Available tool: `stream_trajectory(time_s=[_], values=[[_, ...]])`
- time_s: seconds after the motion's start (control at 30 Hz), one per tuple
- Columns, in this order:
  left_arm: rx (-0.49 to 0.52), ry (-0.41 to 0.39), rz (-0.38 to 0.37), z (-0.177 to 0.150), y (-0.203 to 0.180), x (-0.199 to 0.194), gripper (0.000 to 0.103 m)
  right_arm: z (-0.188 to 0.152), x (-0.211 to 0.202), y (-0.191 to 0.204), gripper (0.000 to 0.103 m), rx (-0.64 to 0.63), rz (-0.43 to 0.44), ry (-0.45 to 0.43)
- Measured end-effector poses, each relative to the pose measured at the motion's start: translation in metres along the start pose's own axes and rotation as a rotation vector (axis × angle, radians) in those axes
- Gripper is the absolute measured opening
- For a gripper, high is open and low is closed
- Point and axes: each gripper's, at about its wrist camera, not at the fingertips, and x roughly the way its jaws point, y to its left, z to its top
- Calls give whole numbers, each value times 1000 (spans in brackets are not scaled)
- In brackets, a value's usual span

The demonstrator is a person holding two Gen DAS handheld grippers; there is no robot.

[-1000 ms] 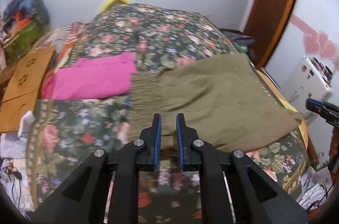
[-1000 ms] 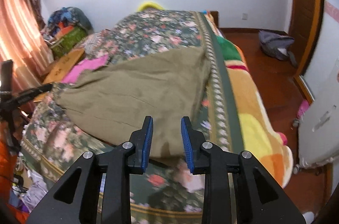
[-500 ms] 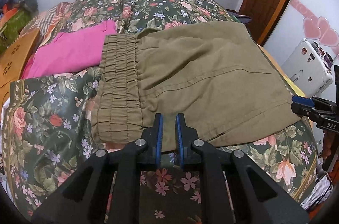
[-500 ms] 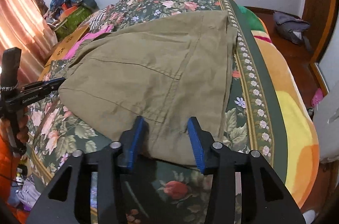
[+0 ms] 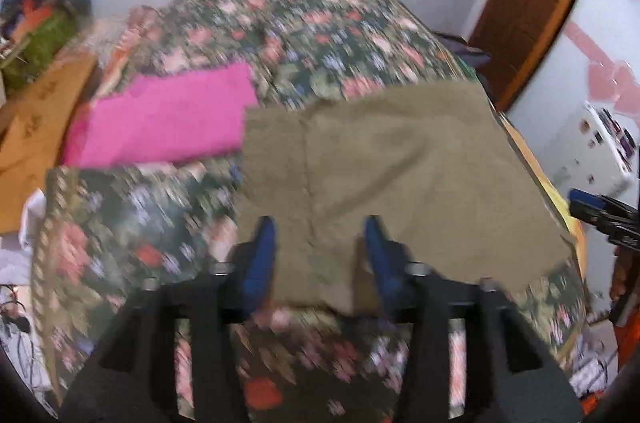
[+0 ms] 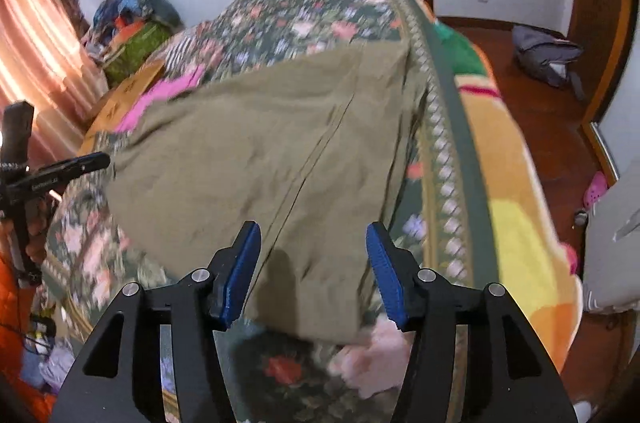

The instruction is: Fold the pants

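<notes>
The olive-green pants lie folded flat on the floral bedspread, waistband end to the left. My left gripper is open and empty, its blue pads over the pants' near edge by the waistband. My right gripper is open and empty, its pads over the near edge at the leg end of the pants. The right gripper shows at the right edge of the left wrist view; the left gripper shows at the left of the right wrist view. The left wrist view is blurred.
A folded pink cloth lies on the bed left of the pants. A wooden board and a heap of clothes sit at the bed's left. A white appliance stands at the right. A grey bag lies on the floor.
Both grippers have opened wide, from nearly shut a second ago. Both have pulled back and up from the pants' near edge. The pants lie as before.
</notes>
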Motion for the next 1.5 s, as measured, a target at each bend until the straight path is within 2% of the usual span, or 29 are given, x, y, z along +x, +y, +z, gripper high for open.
stream_trajectory(time_s=[0.2, 0.37, 0.53, 0.77, 0.8, 1.07, 1.27, 1.5], values=[[-29, -14, 39, 43, 19, 21, 51, 39, -6, -15, 51, -9, -54, -102], [-80, 14, 23, 71, 38, 53, 51, 70, 13, -29, 52, -11, -93, -141], [-110, 67, 22, 88, 51, 87, 51, 101, 54, -46, 52, 11, -105, -116], [-122, 141, -9, 92, 54, 123, 51, 126, 111, -65, 52, 17, -124, -38], [-122, 146, -2, 93, 53, 127, 51, 129, 117, -67, 51, 18, -121, -29], [-140, 137, 13, 87, 56, 140, 52, 134, 150, -78, 15, 42, -68, 22], [-179, 107, 29, 81, 60, 138, 52, 131, 147, -71, 8, -33, -123, -17], [-138, 92, 105, 82, 52, 136, 54, 134, 153, -65, 8, -118, -232, -15]])
